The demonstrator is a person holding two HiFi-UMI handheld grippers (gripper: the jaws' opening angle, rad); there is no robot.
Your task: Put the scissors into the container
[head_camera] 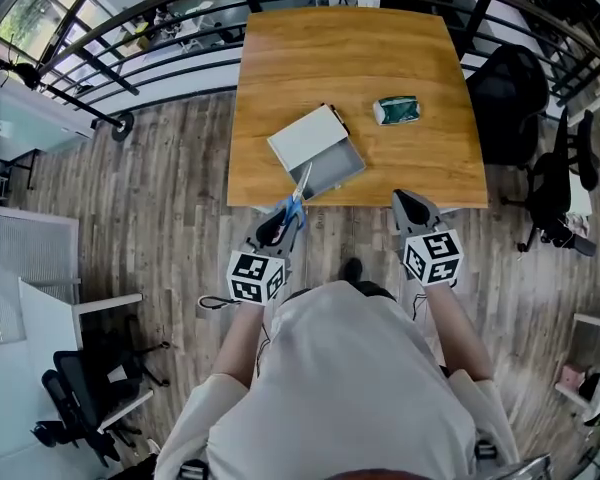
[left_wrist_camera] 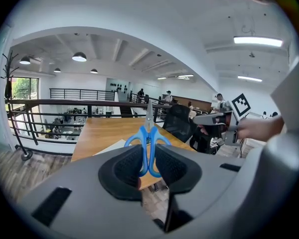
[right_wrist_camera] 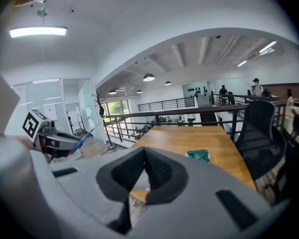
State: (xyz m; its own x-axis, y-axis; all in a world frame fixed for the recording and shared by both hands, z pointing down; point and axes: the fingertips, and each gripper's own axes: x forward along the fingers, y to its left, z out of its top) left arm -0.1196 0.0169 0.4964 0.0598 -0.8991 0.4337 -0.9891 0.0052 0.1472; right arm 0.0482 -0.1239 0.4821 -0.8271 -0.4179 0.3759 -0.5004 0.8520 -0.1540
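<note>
We hold the blue-handled metal scissors (head_camera: pixel 298 200) in our left gripper (head_camera: pixel 280 223). Its jaws squeeze the two blue handle loops, one pad on each side. We think that is so the sharp end stays free and can go in first. The scissors are up in the air, at the near edge of the brown wooden table (head_camera: pixel 380 48).

The blades are closed. They point away from us, at the open grey box container (head_camera: pixel 340 163). The long line of the scissors runs from our gripper toward the far edge of the table and leans a little to the right. From the head view, the tip looks like it is just over the near left side of the container.

The container sits by the near edge of the table, left of the middle, so it is easy to reach. Its white flat lid (head_camera: pixel 305 136) lies open behind it.

Our right gripper (head_camera: pixel 412 208) hangs by the near edge. Its jaws are pressed together and hold nothing. A green crumpled packet (head_camera: pixel 397 110) lies nearer the right edge.
</note>
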